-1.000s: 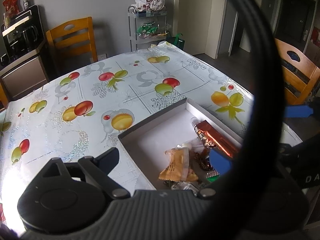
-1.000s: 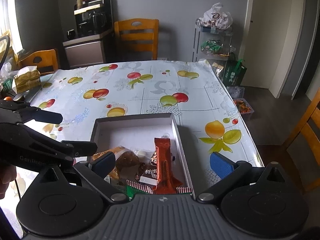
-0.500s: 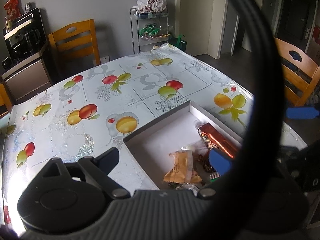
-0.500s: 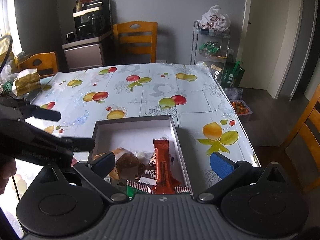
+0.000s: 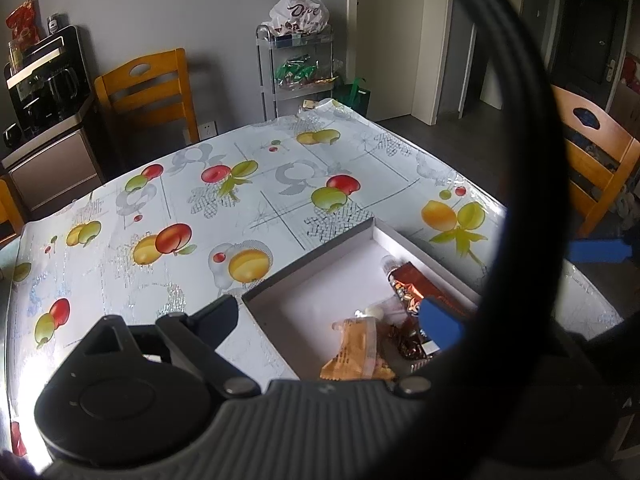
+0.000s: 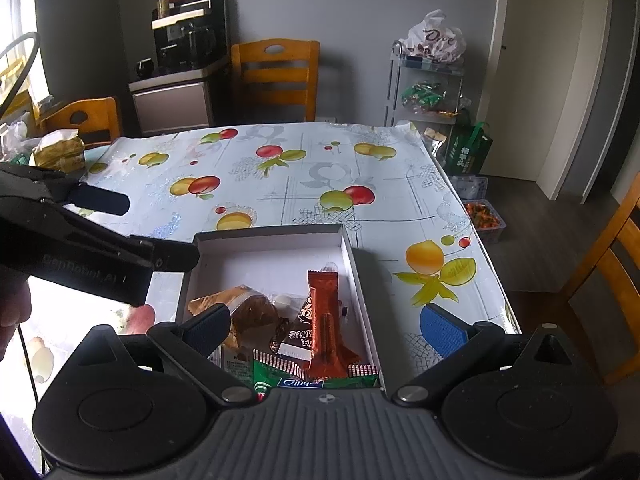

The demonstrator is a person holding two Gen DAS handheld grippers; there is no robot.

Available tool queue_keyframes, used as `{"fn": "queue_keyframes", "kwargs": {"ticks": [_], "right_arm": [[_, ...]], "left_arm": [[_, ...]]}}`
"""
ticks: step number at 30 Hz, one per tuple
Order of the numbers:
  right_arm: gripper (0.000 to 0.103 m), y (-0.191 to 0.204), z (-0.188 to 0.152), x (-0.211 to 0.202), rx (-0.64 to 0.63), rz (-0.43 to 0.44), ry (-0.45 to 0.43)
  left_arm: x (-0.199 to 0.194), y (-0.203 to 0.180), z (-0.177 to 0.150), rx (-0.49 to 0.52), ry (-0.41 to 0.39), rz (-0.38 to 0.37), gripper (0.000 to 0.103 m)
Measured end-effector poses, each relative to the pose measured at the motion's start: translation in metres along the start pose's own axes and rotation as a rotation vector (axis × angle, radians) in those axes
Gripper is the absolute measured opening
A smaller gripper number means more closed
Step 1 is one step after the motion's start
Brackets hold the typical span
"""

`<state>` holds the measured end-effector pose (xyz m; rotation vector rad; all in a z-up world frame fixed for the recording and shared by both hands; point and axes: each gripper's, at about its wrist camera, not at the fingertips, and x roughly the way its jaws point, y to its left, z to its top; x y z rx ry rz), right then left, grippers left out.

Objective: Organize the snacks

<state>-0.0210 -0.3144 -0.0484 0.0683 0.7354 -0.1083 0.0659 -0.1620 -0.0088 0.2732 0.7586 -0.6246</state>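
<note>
A shallow grey box (image 6: 352,256) with a white inside sits on the fruit-print table near its front edge; it also shows in the left wrist view (image 5: 308,264). In it lie an orange-red bar (image 6: 324,320), a brown pastry in clear wrap (image 6: 248,312), a green packet (image 6: 296,376) and an orange packet (image 5: 356,348). My right gripper (image 6: 324,330) is open and empty, held above the box's near end. My left gripper (image 5: 328,320) is open and empty, at the box's left side; it shows in the right wrist view (image 6: 132,228).
Wooden chairs (image 6: 276,76) stand at the far side and at the right (image 5: 592,168). A wire rack (image 6: 428,88) with snack bags stands beyond the far right corner. A yellow bag (image 6: 60,152) lies at the table's left. A black cable loop (image 5: 528,160) crosses the left view.
Both grippers have drawn back and risen a little, so more of the table shows. Both stay open. The snacks in the box have not moved.
</note>
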Motion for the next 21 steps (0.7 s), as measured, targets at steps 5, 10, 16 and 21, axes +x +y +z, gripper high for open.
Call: {"fn": "queue_keyframes", "kwargs": {"ticks": [5, 10, 16, 21], "right_arm": [[0.102, -0.001, -0.002, -0.001, 0.000, 0.005, 0.001], [0.102, -0.002, -0.003, -0.002, -0.002, 0.007, 0.000], [0.102, -0.004, -0.004, -0.002, 0.001, 0.007, -0.001], [0.102, -0.005, -0.006, -0.001, -0.003, 0.014, 0.003]], "left_arm": [[0.000, -0.004, 0.004, 0.013, -0.010, 0.000, 0.098], [0.001, -0.009, 0.006, 0.023, -0.011, -0.004, 0.098], [-0.002, -0.013, 0.005, 0.019, -0.037, -0.007, 0.102], [-0.002, -0.015, 0.005, 0.021, -0.035, -0.009, 0.102]]}}
